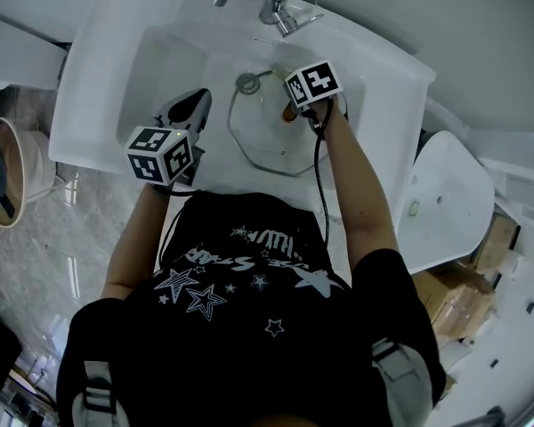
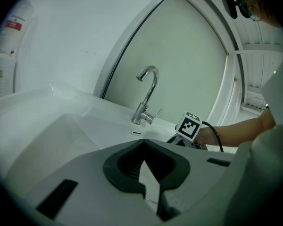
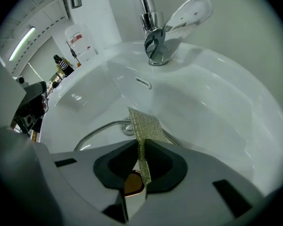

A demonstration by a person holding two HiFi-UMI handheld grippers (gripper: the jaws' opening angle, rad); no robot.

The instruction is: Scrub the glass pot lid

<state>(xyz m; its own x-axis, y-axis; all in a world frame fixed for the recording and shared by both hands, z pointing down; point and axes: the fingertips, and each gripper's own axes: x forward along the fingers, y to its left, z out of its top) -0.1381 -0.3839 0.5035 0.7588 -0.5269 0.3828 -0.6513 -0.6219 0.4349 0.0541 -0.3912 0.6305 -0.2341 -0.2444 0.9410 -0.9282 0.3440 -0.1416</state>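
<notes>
scrubbing with right gripper (image 1: 289,112) clamped on mesh cloth (image 3: 144,124), over glass lid (image 1: 269,145) lying flat in sink (image 1: 98,105). worth pinning lid's rim with left gripper (image 1: 189,105), jaws together and empty near front edge, then short overlapping strokes.

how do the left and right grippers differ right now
The right gripper has its jaws clamped on a gold mesh scrubbing cloth; the left gripper has its jaws together on nothing. The right gripper is over the round glass pot lid; the left gripper sits beside the lid's left edge. Both carry black-and-white marker cubes.
</notes>
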